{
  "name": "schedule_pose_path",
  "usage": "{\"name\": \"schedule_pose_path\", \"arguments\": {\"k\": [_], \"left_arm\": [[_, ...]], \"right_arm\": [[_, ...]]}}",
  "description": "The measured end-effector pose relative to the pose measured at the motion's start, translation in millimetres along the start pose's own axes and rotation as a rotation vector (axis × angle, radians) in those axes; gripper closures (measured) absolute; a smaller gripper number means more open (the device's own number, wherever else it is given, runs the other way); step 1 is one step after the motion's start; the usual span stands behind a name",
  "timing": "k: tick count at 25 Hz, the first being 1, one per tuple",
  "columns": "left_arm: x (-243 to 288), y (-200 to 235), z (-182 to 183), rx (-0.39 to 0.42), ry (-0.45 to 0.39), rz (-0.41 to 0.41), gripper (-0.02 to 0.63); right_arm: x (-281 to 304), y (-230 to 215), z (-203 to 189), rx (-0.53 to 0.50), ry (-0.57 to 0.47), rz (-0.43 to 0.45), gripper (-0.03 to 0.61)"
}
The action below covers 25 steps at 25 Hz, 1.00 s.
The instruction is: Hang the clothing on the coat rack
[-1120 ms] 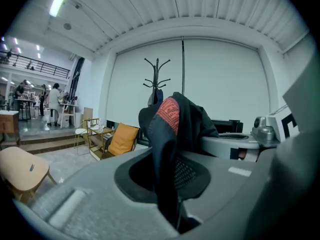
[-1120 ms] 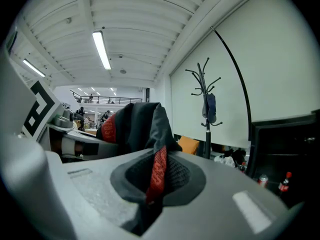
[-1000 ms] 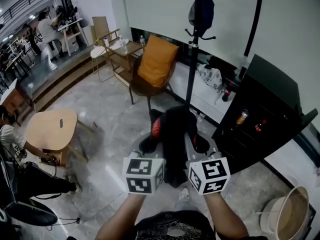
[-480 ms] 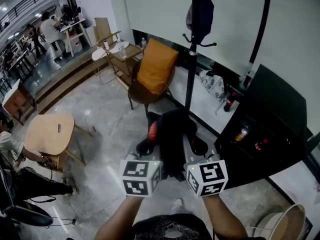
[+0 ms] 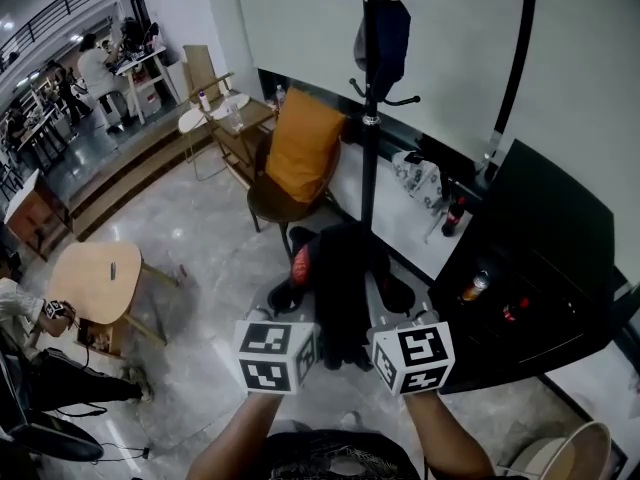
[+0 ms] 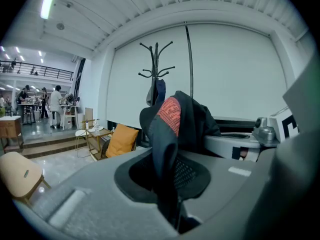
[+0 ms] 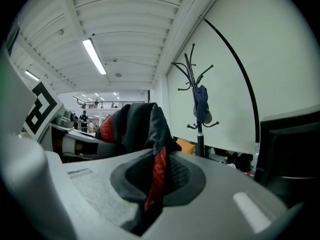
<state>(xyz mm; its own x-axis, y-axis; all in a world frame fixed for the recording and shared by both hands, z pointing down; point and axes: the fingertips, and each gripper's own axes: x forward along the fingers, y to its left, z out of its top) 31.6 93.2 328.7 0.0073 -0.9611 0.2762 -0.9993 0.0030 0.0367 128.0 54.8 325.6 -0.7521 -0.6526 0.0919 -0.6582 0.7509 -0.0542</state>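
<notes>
Approach to the rack, load shared between both hands. Your left gripper (image 6: 169, 206) has its jaws closed tight on a fold of the black clothing (image 6: 175, 119), and your right gripper (image 7: 149, 204) is pinched just as tight on another fold, where a red strip of the cloth shows in the nip. In the head view the clothing (image 5: 340, 283) is bunched between the two grippers and heaped over their tips, its long axis running away from you. The coat rack (image 5: 368, 168) stands directly beyond the bundle, its pole slightly nearer your right gripper (image 5: 395, 303) than your left gripper (image 5: 295, 303). Its hooks sit well above both. A dark blue item (image 5: 385, 38) already hangs on the right side of the pole, while the hooks on the left side look bare. The lift therefore probably goes forward and up, and the left side offers the freer hook
</notes>
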Motion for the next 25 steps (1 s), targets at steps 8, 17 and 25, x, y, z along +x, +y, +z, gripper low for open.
{"name": "schedule_pose_path", "arguments": {"k": [8, 17, 25], "left_arm": [[37, 2, 6, 0.007, -0.007, -0.027, 0.577], [89, 35, 15, -0.013, -0.013, -0.087, 0.577], [140, 81, 36, -0.011, -0.012, -0.177, 0.577]], "right_arm": [[21, -24, -1, -0.019, -0.006, -0.026, 0.552], [73, -39, -2, -0.058, 0.013, -0.089, 0.552], [134, -44, 10, -0.083, 0.023, -0.188, 0.552]]}}
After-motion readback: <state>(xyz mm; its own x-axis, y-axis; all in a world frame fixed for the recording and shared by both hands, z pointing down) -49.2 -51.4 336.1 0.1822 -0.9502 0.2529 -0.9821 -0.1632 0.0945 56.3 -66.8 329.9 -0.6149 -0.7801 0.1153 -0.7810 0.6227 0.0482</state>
